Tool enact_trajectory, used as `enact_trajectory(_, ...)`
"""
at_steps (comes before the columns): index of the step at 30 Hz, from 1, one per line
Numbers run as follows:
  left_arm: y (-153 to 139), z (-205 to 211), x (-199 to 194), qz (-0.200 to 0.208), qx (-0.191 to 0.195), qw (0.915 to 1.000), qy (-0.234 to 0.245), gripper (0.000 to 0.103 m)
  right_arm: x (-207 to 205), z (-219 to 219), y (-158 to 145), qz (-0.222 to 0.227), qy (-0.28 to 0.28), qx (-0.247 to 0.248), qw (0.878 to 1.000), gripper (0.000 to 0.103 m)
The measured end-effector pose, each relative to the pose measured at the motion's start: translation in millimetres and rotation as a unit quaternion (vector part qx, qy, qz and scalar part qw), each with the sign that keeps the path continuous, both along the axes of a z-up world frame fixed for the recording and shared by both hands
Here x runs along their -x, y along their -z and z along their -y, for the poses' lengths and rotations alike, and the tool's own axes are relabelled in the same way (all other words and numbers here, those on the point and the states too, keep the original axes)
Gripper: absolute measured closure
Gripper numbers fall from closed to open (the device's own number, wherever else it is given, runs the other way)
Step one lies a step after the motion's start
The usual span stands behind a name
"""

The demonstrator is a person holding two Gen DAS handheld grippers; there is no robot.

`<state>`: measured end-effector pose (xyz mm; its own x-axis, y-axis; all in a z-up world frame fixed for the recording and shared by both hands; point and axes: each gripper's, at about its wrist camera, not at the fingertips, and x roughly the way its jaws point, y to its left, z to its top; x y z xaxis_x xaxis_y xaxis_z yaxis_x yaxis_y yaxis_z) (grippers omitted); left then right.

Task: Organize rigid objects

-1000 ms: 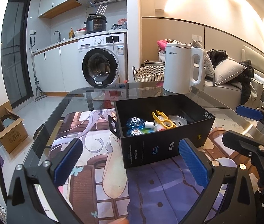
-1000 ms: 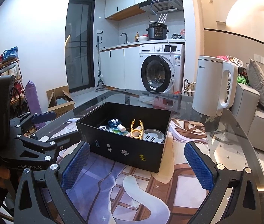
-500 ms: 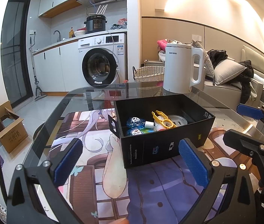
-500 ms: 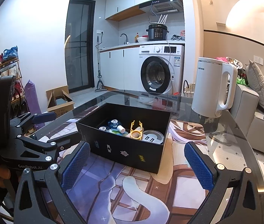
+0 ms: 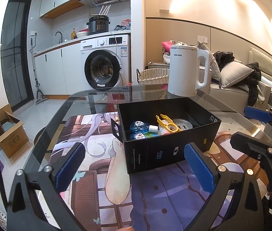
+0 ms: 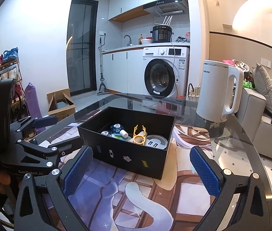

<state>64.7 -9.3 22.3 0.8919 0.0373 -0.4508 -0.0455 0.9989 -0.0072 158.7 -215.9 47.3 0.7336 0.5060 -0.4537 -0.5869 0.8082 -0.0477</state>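
Left gripper (image 5: pixel 134 165) and right gripper (image 6: pixel 140 170) fingers apart, empty, above the mat (image 5: pixel 155 196). Just beyond, black box (image 5: pixel 170 150) on table (image 5: pixel 74 104) holds yellow tool (image 5: pixel 167 124), blue bottles (image 5: pixel 138 126). Kettle (image 5: pixel 186 71) behind.

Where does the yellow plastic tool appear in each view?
Left wrist: yellow plastic tool lies inside the black box, right of centre.
Right wrist: same tool at the box's middle, near the front wall.
Shared landmark: white kettle beyond the box.
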Motion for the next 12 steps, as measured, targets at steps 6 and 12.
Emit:
enact_trajectory(6,-1.5,1.1,0.0,-0.001,0.002,1.0,0.001,0.0,-0.1,0.1,0.1,0.0,0.0,0.0,1.0,0.0)
enact_trajectory(12,-2.6,1.1,0.5,0.002,0.006,1.0,0.006,0.0,-0.5,0.5,0.2,-0.002,0.0,0.0,1.0,0.0)
